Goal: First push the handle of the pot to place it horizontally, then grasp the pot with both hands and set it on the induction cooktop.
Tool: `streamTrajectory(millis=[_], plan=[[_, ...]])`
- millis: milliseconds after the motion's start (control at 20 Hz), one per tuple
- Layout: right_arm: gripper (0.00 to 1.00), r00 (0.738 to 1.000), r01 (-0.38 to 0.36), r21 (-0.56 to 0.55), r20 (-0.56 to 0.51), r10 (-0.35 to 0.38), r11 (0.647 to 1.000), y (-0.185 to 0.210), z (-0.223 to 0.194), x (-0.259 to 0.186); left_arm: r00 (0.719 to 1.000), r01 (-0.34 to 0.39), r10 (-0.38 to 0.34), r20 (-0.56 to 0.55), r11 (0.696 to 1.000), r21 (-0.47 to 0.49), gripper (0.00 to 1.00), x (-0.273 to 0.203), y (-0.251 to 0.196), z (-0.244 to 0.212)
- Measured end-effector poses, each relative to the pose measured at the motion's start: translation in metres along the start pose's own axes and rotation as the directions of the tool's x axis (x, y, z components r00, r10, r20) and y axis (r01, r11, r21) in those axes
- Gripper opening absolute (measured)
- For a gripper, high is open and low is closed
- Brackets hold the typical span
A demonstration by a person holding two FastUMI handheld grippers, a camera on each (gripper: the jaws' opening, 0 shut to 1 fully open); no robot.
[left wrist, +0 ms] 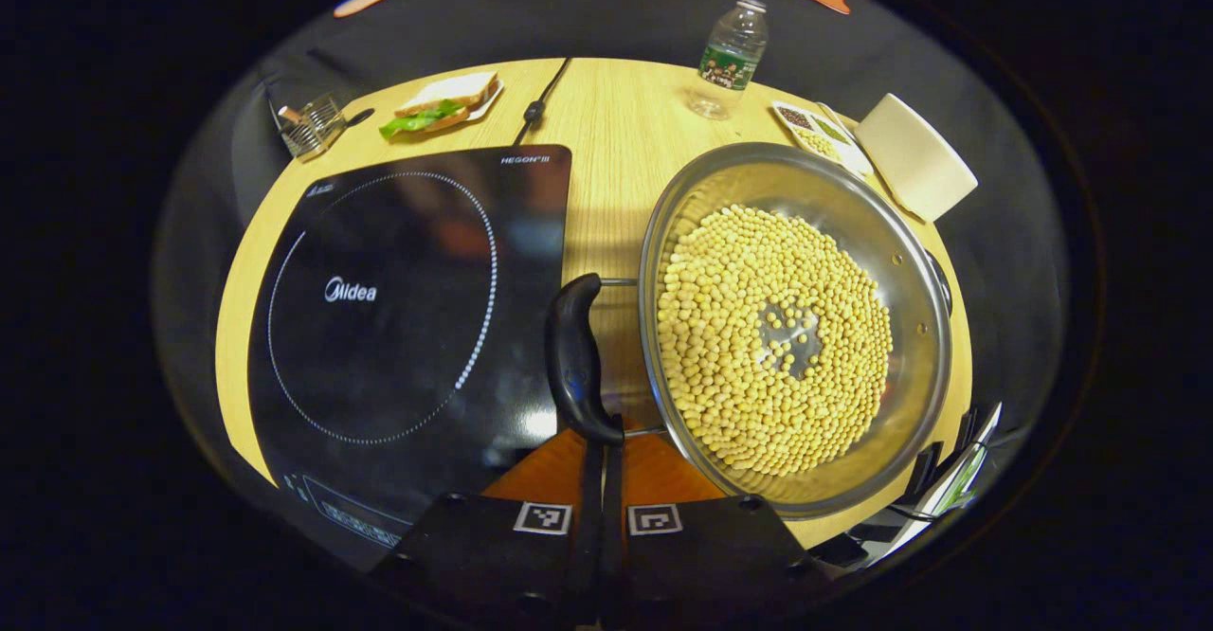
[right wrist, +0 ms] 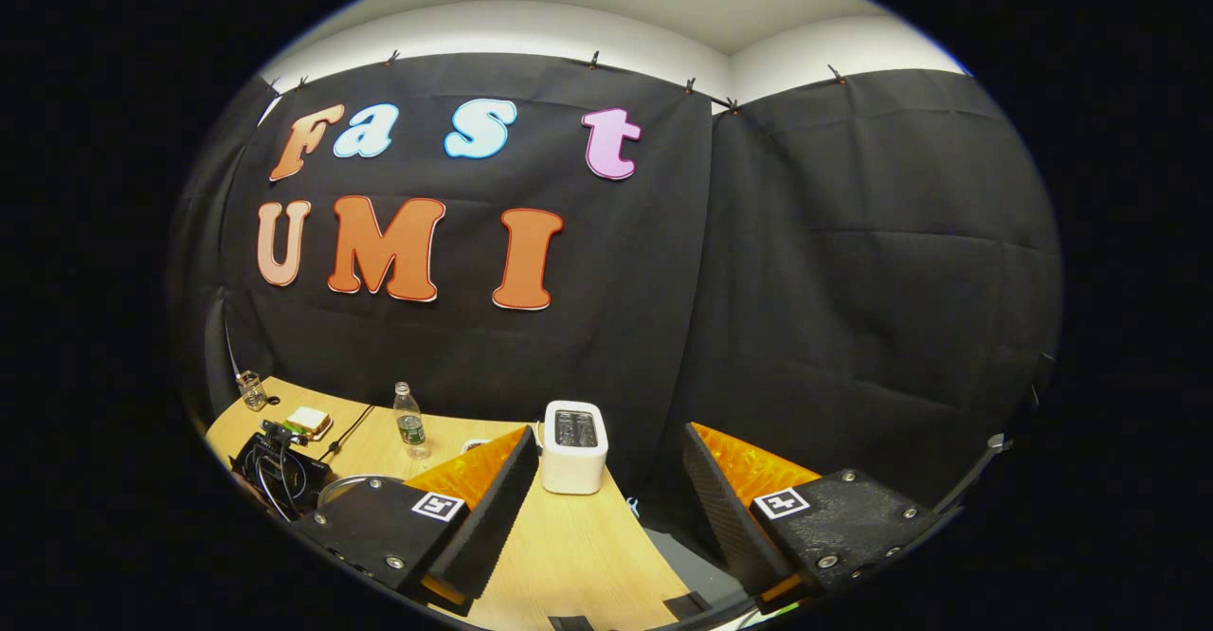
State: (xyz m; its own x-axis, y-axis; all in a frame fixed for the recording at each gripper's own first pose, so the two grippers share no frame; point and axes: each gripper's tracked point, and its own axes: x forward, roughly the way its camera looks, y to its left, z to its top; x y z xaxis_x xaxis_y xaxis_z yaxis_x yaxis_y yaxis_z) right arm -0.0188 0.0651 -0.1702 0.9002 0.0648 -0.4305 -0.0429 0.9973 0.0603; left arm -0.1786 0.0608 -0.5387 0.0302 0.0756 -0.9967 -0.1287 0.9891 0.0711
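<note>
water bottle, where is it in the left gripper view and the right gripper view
Left gripper view: the water bottle stands at the top, right of centre, at the table's far edge beyond the pot.
Right gripper view: it stands low and left of centre, left of the white toaster.
Shared landmark: the sandwich, left of the bottle in both views.

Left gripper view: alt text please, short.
The left gripper, fingers together, touches the black handle of a steel pot of soybeans on a wooden table. A black induction cooktop lies left of it; a sandwich, water bottle and toaster sit behind.
</note>
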Motion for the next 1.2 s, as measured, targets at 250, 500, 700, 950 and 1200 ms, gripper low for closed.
streamTrajectory(millis=[250, 500, 700, 950, 1200], plan=[[0.95, 1.0, -0.005, -0.01, -0.01, 0.005, 1.0, 0.015, -0.004, 0.006, 0.998, 0.033, -0.035, 0.045, 0.998, 0.051, 0.08, 0.01, 0.0, 0.023], [0.95, 0.996, -0.057, -0.007, -0.065, 0.056, 0.998, 0.048, -0.028, 0.021, 0.996, 0.062, -0.066, 0.06, 0.996, 0.071, 0.08, 0.004, -0.008, 0.03], [0.95, 0.984, -0.115, 0.0, -0.134, 0.114, 0.993, 0.084, -0.056, 0.037, 0.987, 0.124, -0.13, 0.098, 0.99, 0.07, 0.08, -0.026, -0.015, 0.03], [0.96, 0.951, -0.2, 0.041, -0.232, 0.204, 0.979, 0.131, -0.098, 0.058, 0.969, 0.157, -0.167, 0.182, 0.985, 0.066, 0.08, -0.073, -0.002, 0.053], [0.96, 0.9, -0.241, 0.087, -0.354, 0.256, 0.967, 0.168, -0.152, 0.081, 0.951, 0.189, -0.205, 0.232, 0.978, 0.093, 0.29, -0.077, -0.011, 0.082]])
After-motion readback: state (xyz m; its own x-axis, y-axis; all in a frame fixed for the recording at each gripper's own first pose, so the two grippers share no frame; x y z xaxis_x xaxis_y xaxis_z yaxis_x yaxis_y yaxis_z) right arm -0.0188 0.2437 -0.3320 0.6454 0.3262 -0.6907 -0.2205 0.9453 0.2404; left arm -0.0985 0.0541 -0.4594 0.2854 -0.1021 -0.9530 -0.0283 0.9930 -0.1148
